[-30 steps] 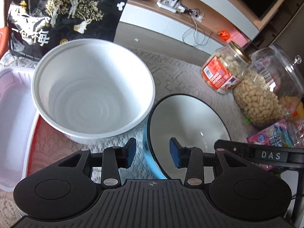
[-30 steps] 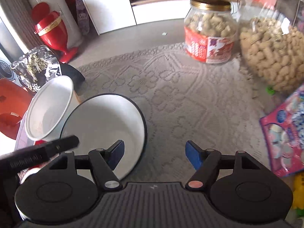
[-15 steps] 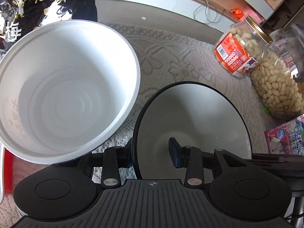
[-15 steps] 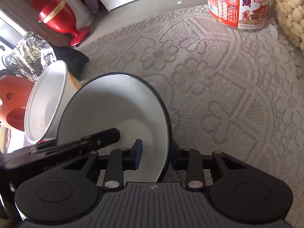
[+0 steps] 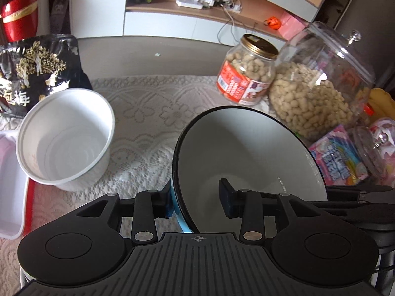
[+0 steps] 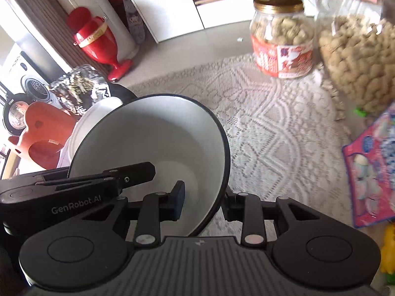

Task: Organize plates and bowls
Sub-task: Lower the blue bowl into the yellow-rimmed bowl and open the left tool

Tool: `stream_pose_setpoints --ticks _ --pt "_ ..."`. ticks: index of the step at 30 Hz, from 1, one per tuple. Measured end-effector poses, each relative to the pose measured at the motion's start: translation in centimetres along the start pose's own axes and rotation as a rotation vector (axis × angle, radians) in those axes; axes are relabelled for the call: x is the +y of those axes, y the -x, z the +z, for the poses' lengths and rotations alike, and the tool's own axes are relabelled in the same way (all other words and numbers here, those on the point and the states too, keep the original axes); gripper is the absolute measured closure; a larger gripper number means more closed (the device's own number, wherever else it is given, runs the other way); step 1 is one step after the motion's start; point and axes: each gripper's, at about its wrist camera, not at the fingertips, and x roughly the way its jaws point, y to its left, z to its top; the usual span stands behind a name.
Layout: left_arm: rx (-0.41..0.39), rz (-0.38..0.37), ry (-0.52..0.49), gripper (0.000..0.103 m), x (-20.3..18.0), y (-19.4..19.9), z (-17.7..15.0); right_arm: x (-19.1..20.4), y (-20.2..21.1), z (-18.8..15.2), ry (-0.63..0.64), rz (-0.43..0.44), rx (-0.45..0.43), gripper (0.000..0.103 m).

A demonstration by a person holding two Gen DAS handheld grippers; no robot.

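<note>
A bowl point(image 5: 246, 148), white inside with a black rim and a blue outside, hangs tilted above the lace cloth. My left gripper point(image 5: 196, 199) is shut on its left rim, one pad on the blue wall and one inside. In the right wrist view the same bowl point(image 6: 153, 138) has my right gripper point(image 6: 202, 201) shut on its right rim, again one pad in and one out. An empty white tub point(image 5: 64, 143) stands on the cloth to the left, apart from the bowl.
A white tray point(image 5: 9, 185) lies at the far left, with a black snack bag point(image 5: 34, 69) behind the tub. A peanut jar point(image 5: 246, 74), a large glass jar point(image 5: 318, 93) and candy packs point(image 5: 338, 153) crowd the right side.
Both grippers moved onto the bowl's rim and the right jaws closed on it. The bowl has since risen off the cloth and drawn away from the white tub.
</note>
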Motion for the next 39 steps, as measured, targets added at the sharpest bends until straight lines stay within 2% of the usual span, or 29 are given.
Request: stream_pose_setpoints --ticks 4,8,17,20,25,29,39 --pt "0.012 -0.021 -0.05 0.063 -2.3 2.1 -2.5 -0.5 3.5 -2.6 0.023 -0.019 -0.011 0.071" --pt "0.043 -0.018 -0.089 0.063 -4.5 2.8 -5.4 -1.1 5.3 -5.7 0.039 -0.049 0.006 0.071" --pt "0.114 0.019 -0.101 0.064 -5.6 1.0 -10.1 -2.9 4.4 -10.4 0.034 -0.045 0.076 0.071" --pt "0.117 0.009 -0.084 0.066 -5.3 0.6 -10.8 -3.3 3.4 -11.1 0.033 -0.045 0.107 0.069" --pt "0.104 0.034 -0.095 0.071 -5.5 0.7 -11.0 -3.4 3.4 -11.4 0.057 -0.034 0.078 0.065" --pt "0.114 0.016 -0.067 0.072 -5.0 0.8 -11.0 -3.3 3.3 -11.3 0.065 -0.033 0.073 0.063" --pt "0.118 -0.001 -0.048 0.075 -4.5 1.4 -11.1 -3.9 3.5 -11.1 0.027 -0.008 0.087 0.063"
